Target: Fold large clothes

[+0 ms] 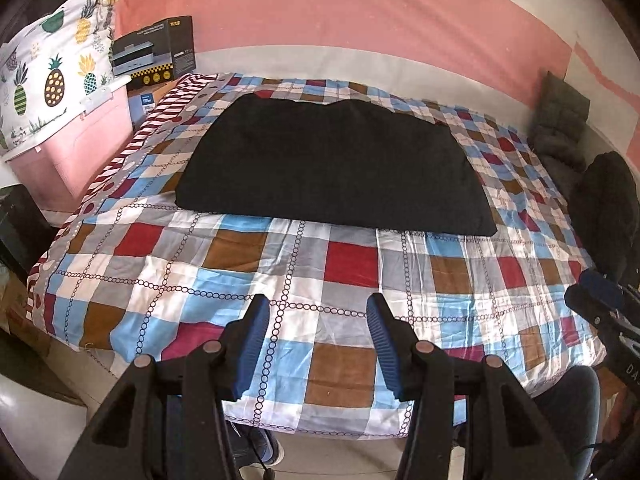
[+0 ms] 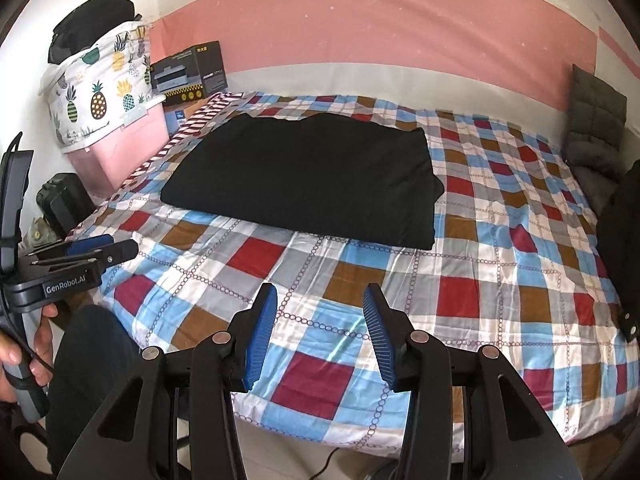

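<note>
A black garment (image 1: 332, 164) lies folded into a flat rectangle on the far middle of the checked bedspread (image 1: 280, 280); it also shows in the right wrist view (image 2: 308, 176). My left gripper (image 1: 318, 308) is open and empty, held over the near edge of the bed, well short of the garment. My right gripper (image 2: 320, 300) is open and empty, also over the near edge. The left gripper also shows in the right wrist view (image 2: 100, 250) at the left, and the right gripper shows at the right edge of the left wrist view (image 1: 600, 292).
A pink storage box (image 1: 76, 152) with a pineapple-print pillow (image 1: 52, 68) and a dark carton (image 1: 154, 50) stand left of the bed. A grey cushion (image 2: 596, 120) leans at the far right corner. A black garment (image 2: 624, 248) hangs at the right edge.
</note>
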A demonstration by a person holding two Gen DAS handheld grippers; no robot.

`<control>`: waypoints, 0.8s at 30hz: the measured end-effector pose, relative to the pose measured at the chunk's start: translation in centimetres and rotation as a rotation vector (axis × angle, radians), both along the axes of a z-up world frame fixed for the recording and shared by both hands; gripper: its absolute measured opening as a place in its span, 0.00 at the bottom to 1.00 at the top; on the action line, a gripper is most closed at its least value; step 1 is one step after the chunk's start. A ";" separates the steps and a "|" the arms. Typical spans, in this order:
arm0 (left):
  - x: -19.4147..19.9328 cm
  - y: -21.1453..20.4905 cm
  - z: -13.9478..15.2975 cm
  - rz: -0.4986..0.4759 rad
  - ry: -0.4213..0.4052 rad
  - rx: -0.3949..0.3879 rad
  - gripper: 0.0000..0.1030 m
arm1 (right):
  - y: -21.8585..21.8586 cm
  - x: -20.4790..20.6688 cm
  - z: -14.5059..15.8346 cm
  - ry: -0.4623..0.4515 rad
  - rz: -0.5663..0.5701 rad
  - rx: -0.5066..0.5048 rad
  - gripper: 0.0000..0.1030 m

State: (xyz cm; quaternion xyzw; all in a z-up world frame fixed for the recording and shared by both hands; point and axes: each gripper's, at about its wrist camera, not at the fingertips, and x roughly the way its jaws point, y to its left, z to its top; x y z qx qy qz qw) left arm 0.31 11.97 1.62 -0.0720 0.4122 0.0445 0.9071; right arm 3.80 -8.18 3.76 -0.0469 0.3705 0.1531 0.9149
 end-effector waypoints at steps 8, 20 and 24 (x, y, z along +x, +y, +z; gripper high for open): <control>0.1 -0.5 -0.5 -0.004 0.012 0.011 0.51 | 0.2 0.2 -0.4 0.017 -0.003 -0.006 0.44; 0.3 -0.2 -0.4 0.008 0.013 0.031 0.51 | 0.4 0.5 -0.7 0.028 0.000 -0.009 0.44; 0.3 -0.3 -0.4 0.007 0.011 0.039 0.51 | 0.4 0.5 -0.7 0.027 0.003 -0.012 0.44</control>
